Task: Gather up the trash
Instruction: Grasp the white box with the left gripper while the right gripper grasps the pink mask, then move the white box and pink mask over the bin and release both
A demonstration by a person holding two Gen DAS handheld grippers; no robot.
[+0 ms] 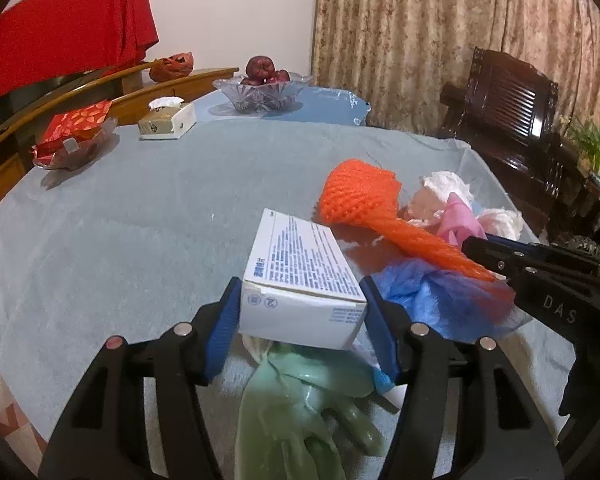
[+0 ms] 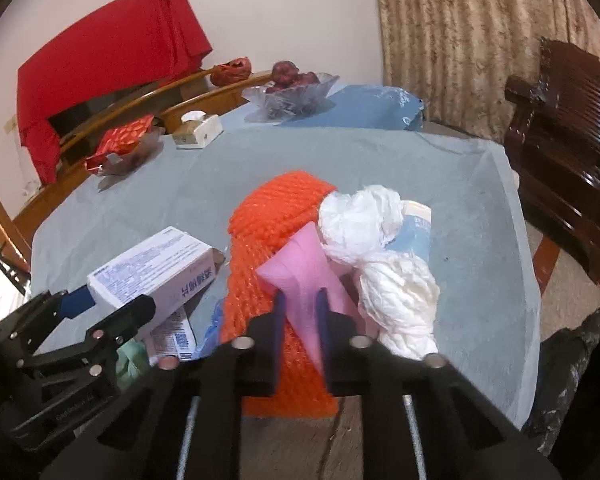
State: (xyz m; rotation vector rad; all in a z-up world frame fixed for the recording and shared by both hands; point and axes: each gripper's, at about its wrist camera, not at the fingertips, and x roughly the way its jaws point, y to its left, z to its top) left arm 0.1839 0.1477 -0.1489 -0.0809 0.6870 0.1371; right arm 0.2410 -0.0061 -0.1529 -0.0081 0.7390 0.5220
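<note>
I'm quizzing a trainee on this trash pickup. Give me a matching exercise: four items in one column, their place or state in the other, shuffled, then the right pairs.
Column one:
1. white printed box
2. pink foam piece
3. green rubber glove
4. tissue box

Column two:
A. lying flat on the grey cloth beneath the left tool
B. at the far side of the table, near the glass fruit bowl
C. clamped in the left tool
D. pinched in the right tool, in front of the orange foam net

Pairs: 1-C, 2-D, 3-A, 4-B
</note>
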